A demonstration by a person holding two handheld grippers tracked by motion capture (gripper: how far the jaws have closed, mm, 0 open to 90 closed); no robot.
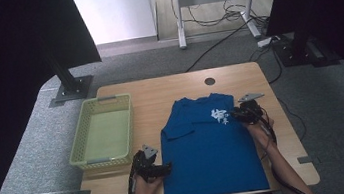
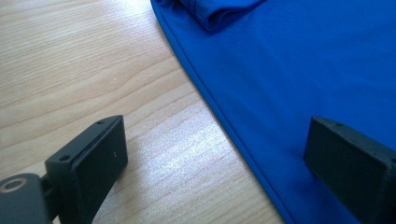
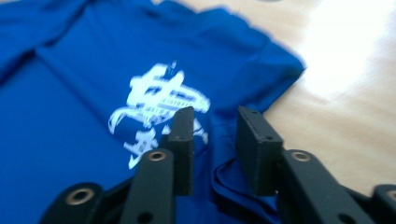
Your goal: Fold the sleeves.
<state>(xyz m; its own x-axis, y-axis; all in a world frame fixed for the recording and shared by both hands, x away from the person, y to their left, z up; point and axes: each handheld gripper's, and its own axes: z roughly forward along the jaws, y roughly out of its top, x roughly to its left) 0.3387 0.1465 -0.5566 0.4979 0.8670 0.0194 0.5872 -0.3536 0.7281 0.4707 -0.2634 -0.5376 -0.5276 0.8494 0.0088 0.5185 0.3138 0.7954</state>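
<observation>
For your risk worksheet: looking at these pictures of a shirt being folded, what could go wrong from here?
1. The right claw stands open over a raised fold; the sleeve may spring back.
2. The left claw straddles the blue shirt edge, and closing could bunch it.
3. The hem lies near the table front edge and might slide off.

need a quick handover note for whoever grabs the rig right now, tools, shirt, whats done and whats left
Left tool: open, its jaws straddling the left hem edge of the blue T-shirt with white print; nothing gripped.
Right tool: jaws slightly apart over a bunched fold of shirt fabric beside the print, not clamped on it.
Shirt: lies flat on the light wooden table, both sleeves folded in over the body.
Pale green plastic basket: left of the shirt, with nothing in it.
Done: sleeves folded inward.
Left: probably fold the body and put the shirt into the basket.
</observation>
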